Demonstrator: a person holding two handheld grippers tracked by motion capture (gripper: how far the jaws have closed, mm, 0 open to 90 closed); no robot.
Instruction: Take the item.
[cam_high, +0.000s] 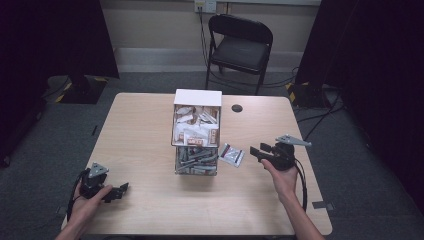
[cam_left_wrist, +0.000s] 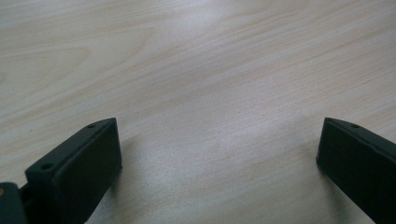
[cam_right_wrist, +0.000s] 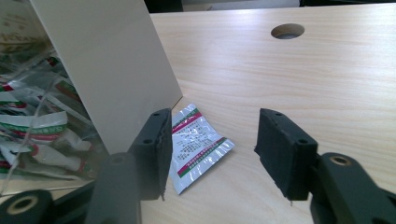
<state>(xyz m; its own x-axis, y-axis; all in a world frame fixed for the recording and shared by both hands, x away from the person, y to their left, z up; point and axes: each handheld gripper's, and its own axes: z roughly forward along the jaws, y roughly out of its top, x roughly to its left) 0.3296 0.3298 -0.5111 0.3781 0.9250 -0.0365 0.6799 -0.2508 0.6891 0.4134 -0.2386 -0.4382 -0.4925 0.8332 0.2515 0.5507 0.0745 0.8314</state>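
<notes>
A small silver packet (cam_high: 232, 154) (cam_right_wrist: 195, 144) with red and green print lies flat on the wooden table (cam_high: 145, 130), just right of a two-tier box (cam_high: 196, 131) holding many similar packets. My right gripper (cam_high: 256, 151) (cam_right_wrist: 212, 147) hovers a little right of the packet, open, with nothing between its jaws; the packet lies just beyond its left jaw. My left gripper (cam_high: 121, 190) (cam_left_wrist: 219, 149) rests near the table's front left, open over bare wood.
The box's cream side wall (cam_right_wrist: 107, 65) stands close to the right gripper's left jaw. A round cable hole (cam_high: 237, 108) (cam_right_wrist: 287, 31) sits in the table behind the box. A black folding chair (cam_high: 240, 47) stands beyond the far edge.
</notes>
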